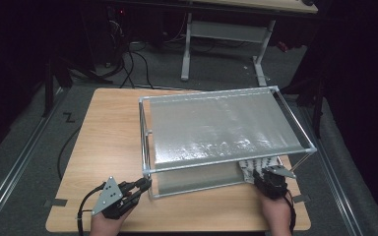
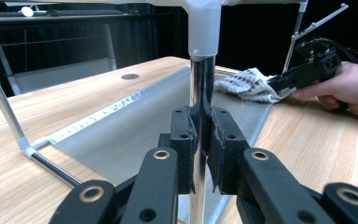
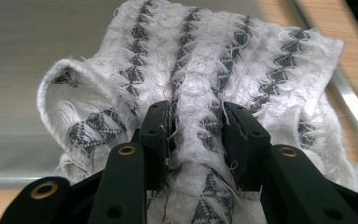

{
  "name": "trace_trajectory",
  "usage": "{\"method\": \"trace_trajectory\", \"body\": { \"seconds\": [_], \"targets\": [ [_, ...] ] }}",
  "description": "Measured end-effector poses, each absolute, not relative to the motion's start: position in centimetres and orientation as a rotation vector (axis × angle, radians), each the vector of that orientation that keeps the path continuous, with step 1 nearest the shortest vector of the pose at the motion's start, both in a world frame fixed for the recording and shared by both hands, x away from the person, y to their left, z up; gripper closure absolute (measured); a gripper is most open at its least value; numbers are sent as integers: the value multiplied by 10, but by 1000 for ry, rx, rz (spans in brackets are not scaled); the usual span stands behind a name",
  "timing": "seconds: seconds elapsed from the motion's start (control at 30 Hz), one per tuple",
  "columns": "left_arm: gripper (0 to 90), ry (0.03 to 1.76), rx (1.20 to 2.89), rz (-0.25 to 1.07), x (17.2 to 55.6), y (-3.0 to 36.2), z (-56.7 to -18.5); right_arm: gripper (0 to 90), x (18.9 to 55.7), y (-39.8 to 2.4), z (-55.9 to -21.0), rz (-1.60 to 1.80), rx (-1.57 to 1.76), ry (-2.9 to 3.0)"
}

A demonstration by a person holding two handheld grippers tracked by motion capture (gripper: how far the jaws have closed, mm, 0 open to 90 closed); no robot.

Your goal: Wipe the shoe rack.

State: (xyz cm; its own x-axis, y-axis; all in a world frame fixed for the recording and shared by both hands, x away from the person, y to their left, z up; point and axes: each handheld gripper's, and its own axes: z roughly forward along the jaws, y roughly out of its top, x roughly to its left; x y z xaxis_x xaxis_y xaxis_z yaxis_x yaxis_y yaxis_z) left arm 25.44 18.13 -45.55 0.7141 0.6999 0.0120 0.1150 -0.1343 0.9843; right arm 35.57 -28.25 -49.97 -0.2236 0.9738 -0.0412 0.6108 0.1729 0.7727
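Two grippers we see | L gripper (image 2: 200, 140) clamped on shiny round metal post (image 2: 201, 88) at rack's (image 1: 226, 93) near-L corner | R gripper (image 3: 198, 133) jaws pinching fluffy white/grey woven cloth (image 3: 223, 60), bunched on rack's lower grey sheet (image 2: 135, 135), near-R corner | wooden table (image 1: 108, 132)

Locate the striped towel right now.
The striped towel lies bunched on the grey sheet at the rack's near right corner in the high view, a fold pinched in the right gripper.
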Motion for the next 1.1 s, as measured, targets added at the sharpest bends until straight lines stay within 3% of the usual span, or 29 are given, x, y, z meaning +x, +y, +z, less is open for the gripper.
{"method": "trace_trajectory", "body": {
  "seconds": [0.1,0.27,0.3,0.4,0.47,0.67,0.77,1.1],
  "targets": [
    [809,706,1551,528,254,173,-457,628,354,-265,-500,880,1448,1960],
    [809,698,1579,534,253,175,-456,633,351,-232,-501,907,1390,2029],
    [809,667,1658,573,254,181,-455,634,350,-226,-501,915,1381,2044],
    [809,707,1563,520,253,174,-457,637,348,-205,-501,926,1332,2094],
    [809,668,1656,573,254,181,-455,641,346,-192,-502,933,1301,2122],
    [809,706,1581,514,252,175,-457,641,341,-155,-501,958,1244,2197],
    [809,673,1652,560,254,181,-456,641,338,-137,-502,972,1183,2228],
    [809,666,1654,567,255,182,-456,632,330,-82,-502,1044,1070,2329]
  ]
}}
